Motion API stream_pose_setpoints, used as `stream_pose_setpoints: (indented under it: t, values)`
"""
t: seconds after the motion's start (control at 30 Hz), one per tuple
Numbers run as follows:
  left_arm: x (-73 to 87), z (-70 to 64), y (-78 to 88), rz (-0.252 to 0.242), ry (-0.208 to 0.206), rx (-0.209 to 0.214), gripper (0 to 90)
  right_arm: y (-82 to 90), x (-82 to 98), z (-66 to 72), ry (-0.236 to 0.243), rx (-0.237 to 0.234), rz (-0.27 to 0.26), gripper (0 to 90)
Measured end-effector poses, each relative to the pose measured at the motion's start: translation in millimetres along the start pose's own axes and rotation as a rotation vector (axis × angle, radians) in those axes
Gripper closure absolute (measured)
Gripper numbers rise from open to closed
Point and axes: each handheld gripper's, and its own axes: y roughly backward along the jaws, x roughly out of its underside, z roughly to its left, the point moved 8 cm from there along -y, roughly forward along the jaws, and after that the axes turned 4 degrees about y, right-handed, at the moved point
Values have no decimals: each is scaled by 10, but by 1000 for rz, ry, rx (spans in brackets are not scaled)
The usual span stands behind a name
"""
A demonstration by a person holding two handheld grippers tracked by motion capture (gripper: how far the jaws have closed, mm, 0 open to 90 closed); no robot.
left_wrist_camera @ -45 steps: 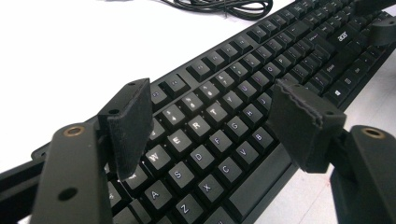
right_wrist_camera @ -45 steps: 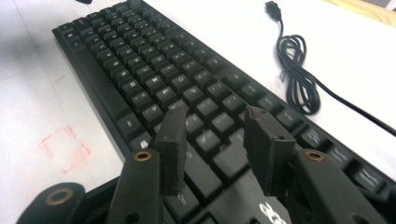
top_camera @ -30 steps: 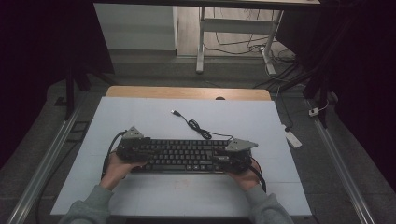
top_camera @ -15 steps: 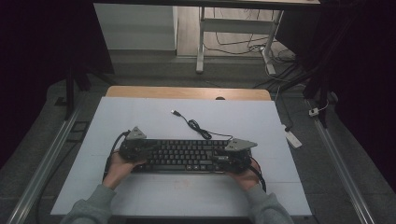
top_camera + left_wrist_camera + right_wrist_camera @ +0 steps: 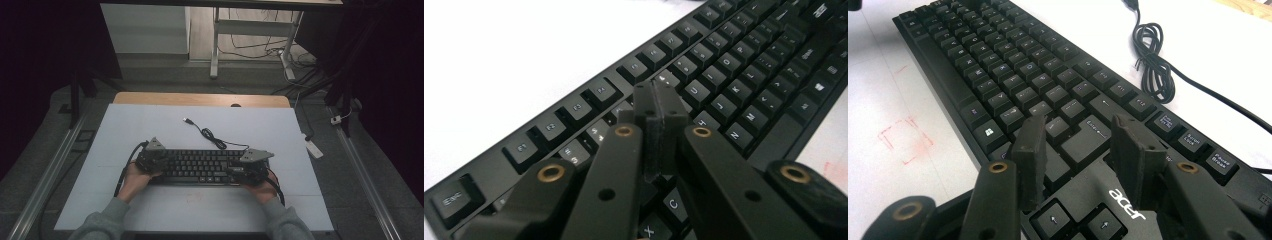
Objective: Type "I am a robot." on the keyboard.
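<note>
The black keyboard (image 5: pixel 202 166) lies flat near the front of the white counter (image 5: pixel 150 125), its cable (image 5: pixel 210 137) trailing away behind it, and the person looks to be getting ready to press keys. The left gripper (image 5: pixel 659 112) hovers over the letter rows with its jaws pressed together on nothing; the right gripper (image 5: pixel 1078 150) hangs above the Enter end, jaws parted and empty. Next I'd expect the shut tips to come straight down on one key without clipping its neighbours. Against a second ago, the left jaws have just been closing, with nothing between them, and the hand sits slightly lower.
</note>
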Motion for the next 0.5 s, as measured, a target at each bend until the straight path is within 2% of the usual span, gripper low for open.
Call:
stream_pose_setpoints:
  t: [0.5]
  values:
    - [33, -43, -173, 33, -13, -11, 887, -16, 21, -6, 0, 2, 6, 578]
